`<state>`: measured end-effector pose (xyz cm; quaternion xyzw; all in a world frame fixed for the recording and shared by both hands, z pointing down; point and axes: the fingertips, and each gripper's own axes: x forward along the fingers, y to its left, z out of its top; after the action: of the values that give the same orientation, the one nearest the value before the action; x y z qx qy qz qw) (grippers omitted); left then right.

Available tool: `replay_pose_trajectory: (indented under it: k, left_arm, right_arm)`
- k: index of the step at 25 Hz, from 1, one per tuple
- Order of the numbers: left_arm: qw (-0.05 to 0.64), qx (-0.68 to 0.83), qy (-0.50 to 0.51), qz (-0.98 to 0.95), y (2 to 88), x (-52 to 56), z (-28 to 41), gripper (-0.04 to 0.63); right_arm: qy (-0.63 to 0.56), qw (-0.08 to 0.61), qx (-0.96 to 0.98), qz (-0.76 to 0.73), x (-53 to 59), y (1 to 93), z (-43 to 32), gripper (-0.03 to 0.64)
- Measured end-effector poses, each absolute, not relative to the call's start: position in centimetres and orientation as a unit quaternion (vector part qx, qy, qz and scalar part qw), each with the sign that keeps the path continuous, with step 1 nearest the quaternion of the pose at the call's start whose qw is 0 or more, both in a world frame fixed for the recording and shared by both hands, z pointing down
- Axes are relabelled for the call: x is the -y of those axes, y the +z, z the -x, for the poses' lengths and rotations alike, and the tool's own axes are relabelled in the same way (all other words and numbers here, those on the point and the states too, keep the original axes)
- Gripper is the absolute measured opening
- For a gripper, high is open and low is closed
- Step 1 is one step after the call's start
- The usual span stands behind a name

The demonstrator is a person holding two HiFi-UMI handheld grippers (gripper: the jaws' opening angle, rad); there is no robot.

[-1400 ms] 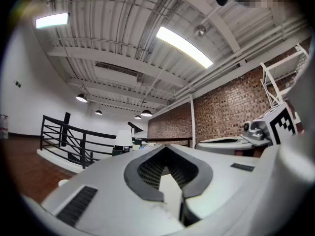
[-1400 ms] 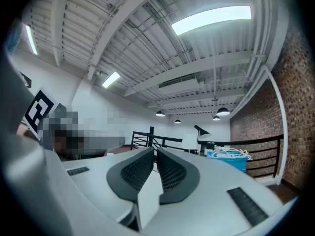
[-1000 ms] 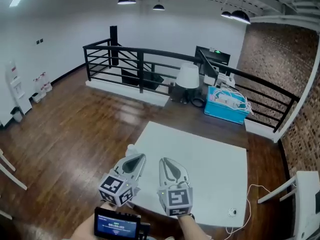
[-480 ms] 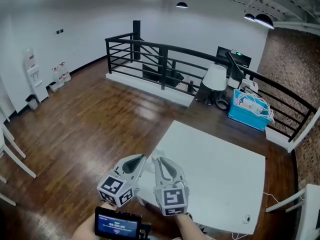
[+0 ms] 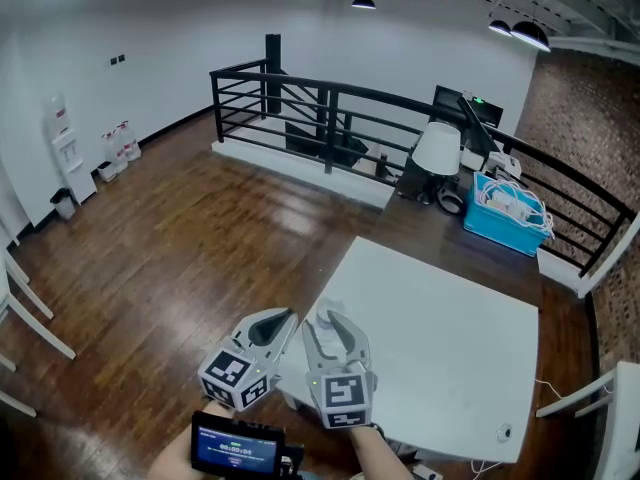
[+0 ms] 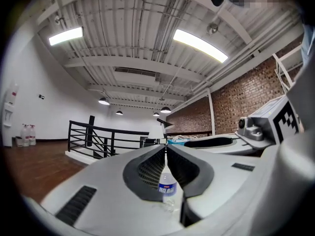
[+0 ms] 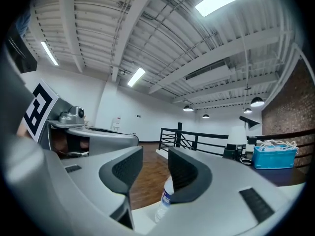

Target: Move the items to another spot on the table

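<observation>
A clear water bottle (image 6: 168,188) with a blue label stands on the white table (image 5: 440,338) near its near left corner. In the left gripper view I see it through the hollow of my left gripper (image 6: 166,147), whose tips touch; it is shut and holds nothing. The bottle (image 7: 166,200) also shows low in the right gripper view, partly behind the right-hand finger (image 7: 184,173). My right gripper (image 7: 155,154) has just been opening and is empty. In the head view both grippers (image 5: 283,318) (image 5: 322,320) sit side by side and hide the bottle.
A small round object (image 5: 503,431) lies at the table's near right corner. Beyond the table stand a white lamp (image 5: 437,148), a blue basket of cables (image 5: 505,208) and a black railing (image 5: 330,108). Wooden floor (image 5: 180,248) lies left. A device screen (image 5: 235,453) sits below the grippers.
The head view has swung, so the table now sits further right. Both grippers stay side by side at its near left corner. The right jaws have spread apart. The bottle is now hidden.
</observation>
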<state>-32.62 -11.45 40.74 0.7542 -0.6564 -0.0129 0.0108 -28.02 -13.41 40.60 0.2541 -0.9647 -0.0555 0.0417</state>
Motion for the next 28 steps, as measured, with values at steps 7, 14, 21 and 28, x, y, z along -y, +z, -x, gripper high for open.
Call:
replay_pose_trajectory:
  k: [7, 14, 21, 28]
  left_arm:
    - [0.01, 0.64, -0.011, -0.769, 42.0, 12.0, 32.3, 0.025]
    - [0.033, 0.641, -0.005, -0.767, 45.0, 13.0, 32.7, 0.002]
    - [0.057, 0.64, -0.016, -0.766, 47.1, 14.1, 34.2, 0.003]
    - [0.055, 0.632, -0.012, -0.773, 48.6, 15.4, 35.3, 0.003]
  right_arm:
    - [-0.036, 0.067, 0.956, -0.283, 15.0, 43.8, 27.8, 0.229]
    - [-0.006, 0.094, 0.944, -0.317, 17.2, 48.4, 27.8, 0.353]
    - [0.029, 0.111, 0.936, -0.334, 19.8, 52.8, 28.7, 0.376]
    - [0.049, 0.114, 0.933, -0.338, 21.9, 55.9, 30.1, 0.376]
